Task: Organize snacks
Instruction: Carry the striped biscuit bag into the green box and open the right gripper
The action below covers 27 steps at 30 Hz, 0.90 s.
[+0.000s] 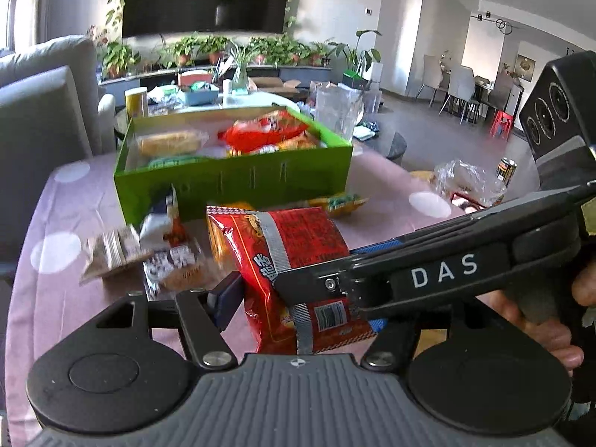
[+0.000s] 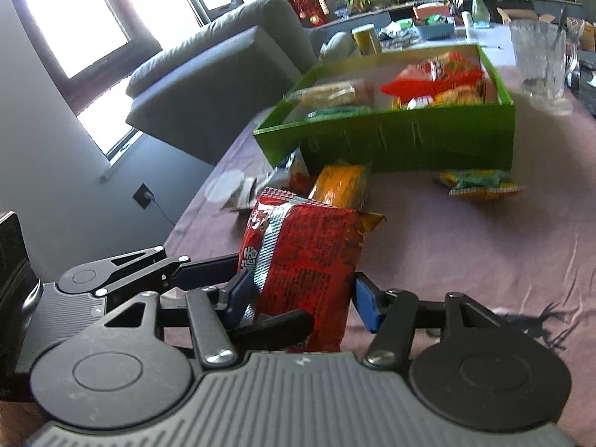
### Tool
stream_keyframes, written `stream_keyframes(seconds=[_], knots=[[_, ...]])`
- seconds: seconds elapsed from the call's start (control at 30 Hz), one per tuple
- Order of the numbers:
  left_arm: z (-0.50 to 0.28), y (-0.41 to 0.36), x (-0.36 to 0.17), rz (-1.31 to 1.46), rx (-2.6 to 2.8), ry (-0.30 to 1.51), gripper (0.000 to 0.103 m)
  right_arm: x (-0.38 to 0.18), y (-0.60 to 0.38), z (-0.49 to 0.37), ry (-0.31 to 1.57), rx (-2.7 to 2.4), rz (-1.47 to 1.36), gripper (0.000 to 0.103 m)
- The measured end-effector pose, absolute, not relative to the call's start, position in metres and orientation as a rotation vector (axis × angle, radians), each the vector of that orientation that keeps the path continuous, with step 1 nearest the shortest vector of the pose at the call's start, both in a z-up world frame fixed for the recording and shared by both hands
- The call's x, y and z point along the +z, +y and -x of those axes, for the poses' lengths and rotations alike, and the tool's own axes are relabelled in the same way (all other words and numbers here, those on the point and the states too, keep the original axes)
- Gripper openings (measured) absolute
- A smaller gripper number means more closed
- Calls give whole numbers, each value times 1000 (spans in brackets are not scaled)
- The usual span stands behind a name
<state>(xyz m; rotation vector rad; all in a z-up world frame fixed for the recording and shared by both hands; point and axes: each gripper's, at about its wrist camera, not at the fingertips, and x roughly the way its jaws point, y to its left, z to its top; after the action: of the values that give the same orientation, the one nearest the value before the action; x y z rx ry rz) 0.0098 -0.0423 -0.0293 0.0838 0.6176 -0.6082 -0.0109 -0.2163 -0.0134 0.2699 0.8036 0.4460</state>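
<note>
Living-room desk, cloth-covered: both claws meet on one red snack pack.

Right claw grips the pack upright; left claw also appears clamped on it, near the green box. One should let go before the other carries it over the wall, without crushing it.
</note>
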Motion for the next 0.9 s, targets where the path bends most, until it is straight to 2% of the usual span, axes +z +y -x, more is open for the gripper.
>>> stream_keyframes(seconds=[0.4,0.9], knots=[[-39,-60,-5,-122,-600,557,63,9,-228,-11,730,429,-277,42],[-120,-79,26,-143,-555,491,66,32,-245,-82,633,411,-345,42]])
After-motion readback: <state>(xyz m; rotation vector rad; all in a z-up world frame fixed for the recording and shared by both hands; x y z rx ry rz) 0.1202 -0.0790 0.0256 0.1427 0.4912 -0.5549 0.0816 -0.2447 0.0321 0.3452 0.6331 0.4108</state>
